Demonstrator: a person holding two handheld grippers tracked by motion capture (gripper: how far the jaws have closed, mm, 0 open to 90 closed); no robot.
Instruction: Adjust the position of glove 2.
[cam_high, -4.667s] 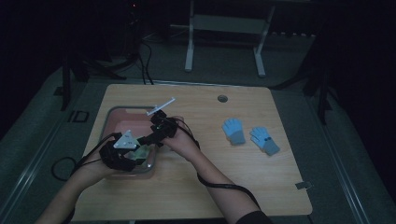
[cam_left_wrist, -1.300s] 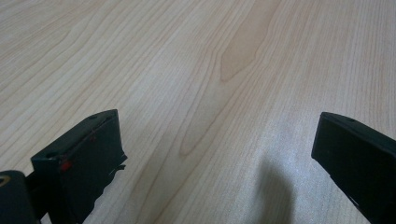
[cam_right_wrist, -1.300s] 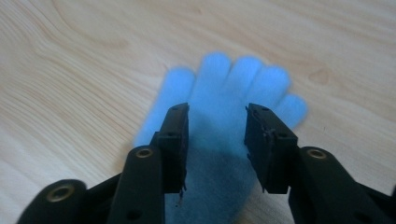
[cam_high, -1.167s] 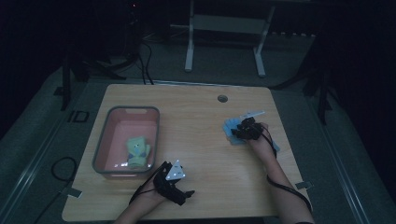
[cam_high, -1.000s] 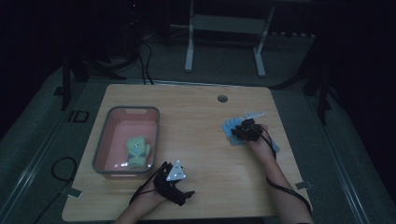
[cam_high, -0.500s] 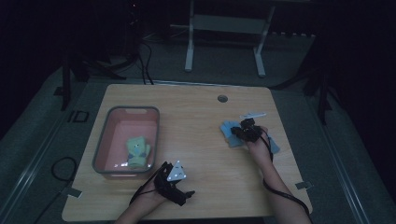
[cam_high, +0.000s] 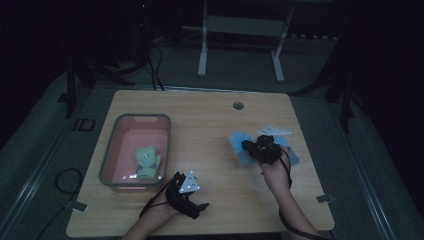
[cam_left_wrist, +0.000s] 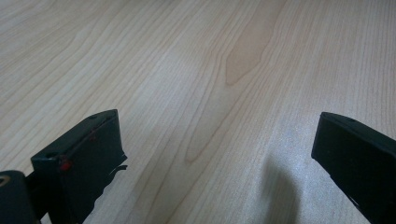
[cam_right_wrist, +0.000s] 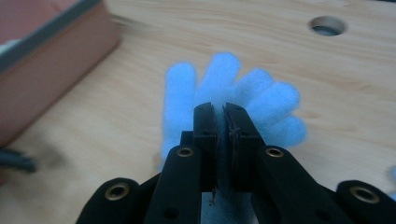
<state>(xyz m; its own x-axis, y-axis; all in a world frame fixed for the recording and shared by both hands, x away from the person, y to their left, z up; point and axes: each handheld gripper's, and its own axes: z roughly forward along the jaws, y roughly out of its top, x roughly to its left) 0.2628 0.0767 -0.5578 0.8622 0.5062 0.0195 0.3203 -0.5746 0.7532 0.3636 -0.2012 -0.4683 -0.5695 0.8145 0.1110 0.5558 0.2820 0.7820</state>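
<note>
On the left half of the wooden table (cam_high: 210, 125), a pink bin (cam_high: 111, 150) with a grey rim stands with its long side running away from the person. Inside it, toward the near end, lies one green glove (cam_high: 146, 161); the rest of the bin floor is bare.

The right gripper (cam_high: 250, 146) is over the right half of the table, well apart from the bin. Its jaws have just been closing and now stand almost together, clamped on a blue glove (cam_right_wrist: 233, 88). In the right gripper view the two black pads pinch the glove near its cuff, and the five blue fingers fan out beyond the jaw tips above the table surface. The same view shows a corner of the pink bin at upper left and a round hole (cam_right_wrist: 328, 25) in the tabletop at upper right. In the high view, the blue glove (cam_high: 239, 141) projects from the gripper toward the bin side. A second patch of blue cloth (cam_high: 292, 157) lies on the table just beside the right hand, on the side away from the bin.

The left gripper (cam_high: 197, 207) rests low over the near edge of the table, just beside the near right corner of the bin. In the left gripper view its jaws stand wide apart with bare wood between them; they hold nothing.
</note>
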